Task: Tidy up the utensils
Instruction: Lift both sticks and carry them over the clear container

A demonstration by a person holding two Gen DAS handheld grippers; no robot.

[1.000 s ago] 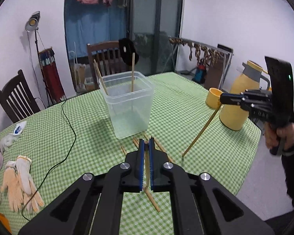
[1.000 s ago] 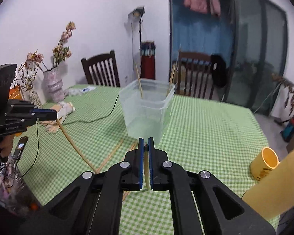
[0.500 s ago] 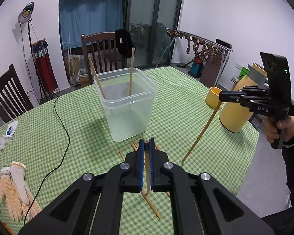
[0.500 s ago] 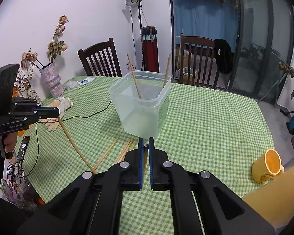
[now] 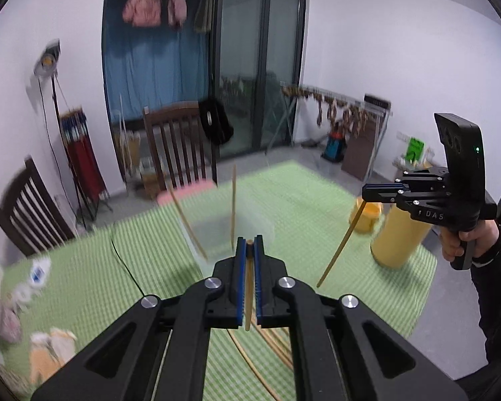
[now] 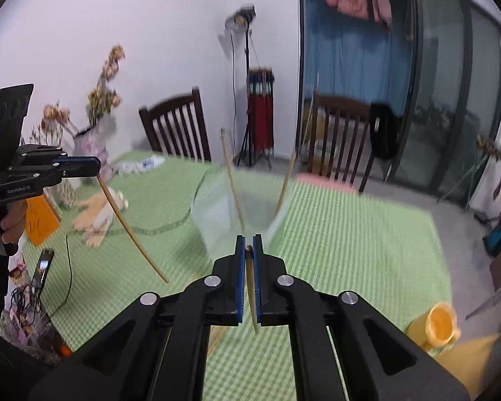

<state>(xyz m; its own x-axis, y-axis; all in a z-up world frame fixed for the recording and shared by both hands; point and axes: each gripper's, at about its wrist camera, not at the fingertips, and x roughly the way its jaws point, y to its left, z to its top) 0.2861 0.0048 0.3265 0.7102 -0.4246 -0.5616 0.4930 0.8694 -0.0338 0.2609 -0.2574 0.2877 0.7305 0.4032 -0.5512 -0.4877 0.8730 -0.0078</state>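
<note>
Two chopsticks stand tilted in the clear plastic tub (image 5: 227, 230) on the green checked tablecloth (image 5: 317, 207), and from the left wrist the left gripper (image 5: 249, 254), just this side of the tub, is clamped tight on a chopstick (image 5: 248, 294), with loose chopsticks (image 5: 274, 344) on the cloth nearer than the tub. From the right wrist the right gripper (image 6: 248, 250), also just before the tub (image 6: 217, 214), pinches its own chopstick (image 6: 252, 297), while the yellow mug (image 6: 441, 327) sits well right of the tub.
</note>
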